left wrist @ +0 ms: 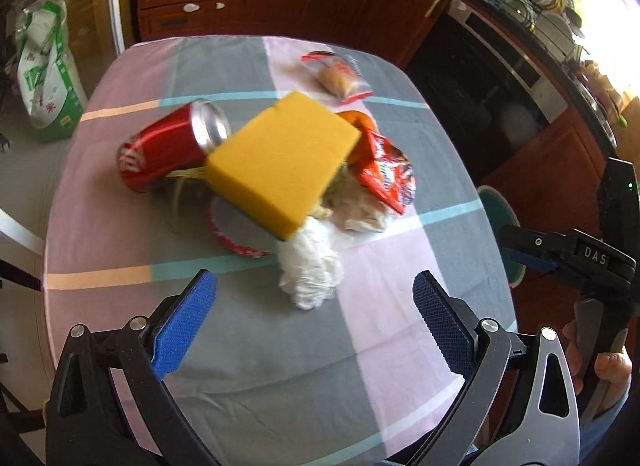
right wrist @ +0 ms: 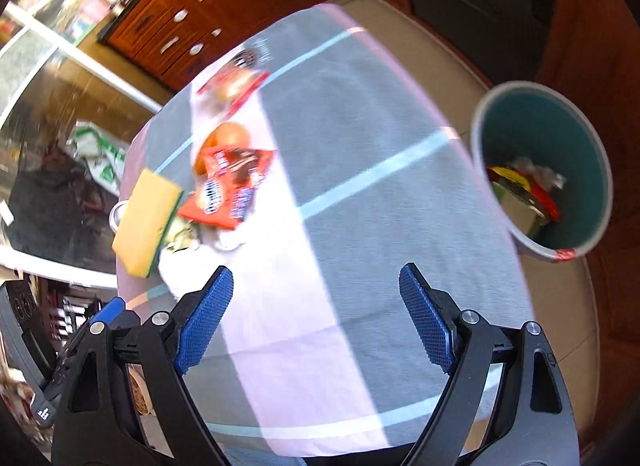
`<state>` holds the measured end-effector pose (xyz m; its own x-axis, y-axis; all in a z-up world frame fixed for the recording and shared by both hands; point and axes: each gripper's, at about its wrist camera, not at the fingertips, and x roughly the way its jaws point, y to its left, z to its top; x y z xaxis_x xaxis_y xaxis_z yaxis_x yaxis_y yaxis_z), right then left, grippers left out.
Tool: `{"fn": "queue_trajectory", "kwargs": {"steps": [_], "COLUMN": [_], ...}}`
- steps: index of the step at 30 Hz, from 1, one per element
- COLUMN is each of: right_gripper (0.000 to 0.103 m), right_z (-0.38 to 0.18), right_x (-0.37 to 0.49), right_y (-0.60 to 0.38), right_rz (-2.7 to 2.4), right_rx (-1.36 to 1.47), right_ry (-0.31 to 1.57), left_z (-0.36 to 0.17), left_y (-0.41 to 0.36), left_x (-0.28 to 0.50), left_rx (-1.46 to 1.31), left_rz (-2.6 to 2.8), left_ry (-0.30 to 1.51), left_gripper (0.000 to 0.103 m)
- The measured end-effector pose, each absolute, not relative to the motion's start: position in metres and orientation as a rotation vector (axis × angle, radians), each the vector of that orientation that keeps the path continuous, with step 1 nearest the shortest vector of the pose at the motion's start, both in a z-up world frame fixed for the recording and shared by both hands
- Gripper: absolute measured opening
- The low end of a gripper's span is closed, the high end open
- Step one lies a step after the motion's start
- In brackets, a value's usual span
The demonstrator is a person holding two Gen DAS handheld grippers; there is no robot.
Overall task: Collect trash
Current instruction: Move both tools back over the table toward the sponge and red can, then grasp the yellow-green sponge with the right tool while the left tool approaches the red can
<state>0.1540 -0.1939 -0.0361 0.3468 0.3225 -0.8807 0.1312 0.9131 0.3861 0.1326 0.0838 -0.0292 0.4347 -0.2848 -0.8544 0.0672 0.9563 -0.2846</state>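
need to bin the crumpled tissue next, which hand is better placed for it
Left, probably. The left gripper is open with the crumpled tissue just ahead; the right gripper, also open, faces bare cloth.

Surface [left wrist: 256,366] covered by a cloth in pink and grey blocks with thin teal and peach stripes. Lying on it, clustered mid-surface: red aluminium drink can [left wrist: 160,149] on its side, yellow rectangular sponge with green scouring layer [left wrist: 280,161] tilted on top of the pile, red round lid [left wrist: 236,229], crumpled white tissue [left wrist: 310,266], red crinkled snack wrapper [left wrist: 384,173], orange round fruit [left wrist: 356,119]. Further back, apart from the pile: clear zip bag with red seal [left wrist: 340,75], something tan inside.
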Motion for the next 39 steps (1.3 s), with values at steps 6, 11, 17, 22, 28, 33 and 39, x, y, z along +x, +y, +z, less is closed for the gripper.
{"fn": "queue_trajectory", "kwargs": {"steps": [6,11,17,22,28,33,39], "right_gripper": [0.081,0.081,0.081,0.086,0.087,0.083,0.070], "right_z": [-0.024,-0.025,-0.021,-0.028,-0.046,-0.054,-0.059], "right_x": [0.185,0.210,0.239,0.259,0.269,0.255,0.237], "right_y": [-0.116,-0.060,-0.023,-0.005,0.002,-0.007,-0.025], "right_rz": [0.196,0.222,0.174,0.158,0.141,0.194,0.260], "right_rx": [0.347,0.318,0.300,0.312,0.264,0.219,0.239], "right_ry": [1.243,1.282,1.265,1.260,1.285,1.282,1.297], "left_z": [-0.036,-0.043,-0.043,-0.038,-0.036,-0.061,-0.085], "left_y": [0.156,0.192,0.227,0.243,0.243,0.232,0.210], "left_x": [0.134,0.139,0.156,0.185,0.241,0.282,0.266], "left_rx": [-0.263,-0.254,-0.256,-0.273,-0.231,-0.124,-0.004], "left_rz": [-0.114,-0.069,-0.043,-0.023,-0.007,-0.032,-0.114], "left_ry": [1.099,1.109,1.096,1.071,1.022,1.065,1.113], "left_gripper": [0.099,0.099,0.099,0.099,0.099,0.099,0.099]}}
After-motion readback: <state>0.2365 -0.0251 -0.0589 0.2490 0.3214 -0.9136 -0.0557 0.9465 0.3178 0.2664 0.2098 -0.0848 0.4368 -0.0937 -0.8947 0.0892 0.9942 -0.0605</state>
